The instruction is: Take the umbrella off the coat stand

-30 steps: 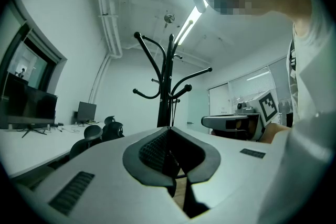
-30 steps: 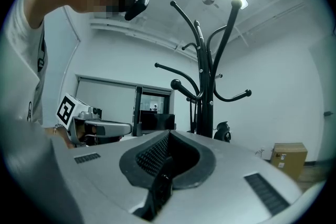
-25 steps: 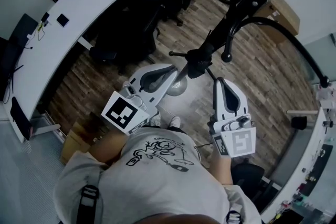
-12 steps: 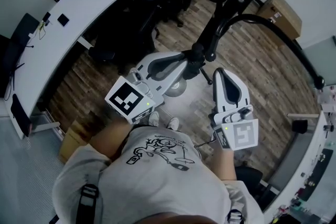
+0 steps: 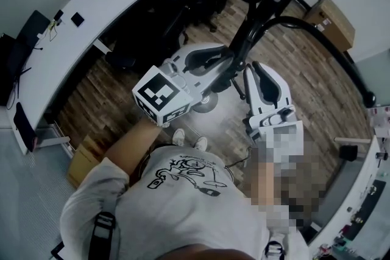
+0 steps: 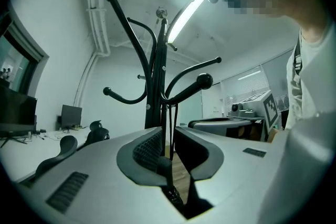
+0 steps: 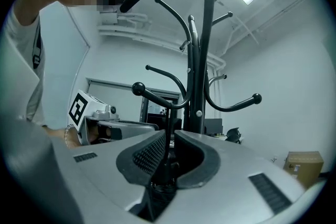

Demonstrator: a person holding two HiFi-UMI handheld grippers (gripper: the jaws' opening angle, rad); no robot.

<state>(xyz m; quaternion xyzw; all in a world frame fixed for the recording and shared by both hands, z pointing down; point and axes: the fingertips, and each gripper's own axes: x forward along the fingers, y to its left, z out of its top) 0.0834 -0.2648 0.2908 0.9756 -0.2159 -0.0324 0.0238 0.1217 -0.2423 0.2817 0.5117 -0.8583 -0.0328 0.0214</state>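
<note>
Head view: we mark a long white desk curving along the upper left, w/ a small black square on it and black office chairs just beside it. The wood-plank floor carries one cardboard box at upper right and another at lower left. Left gripper view: we see a monitor at far left and a lit ceiling strip light overhead
</note>
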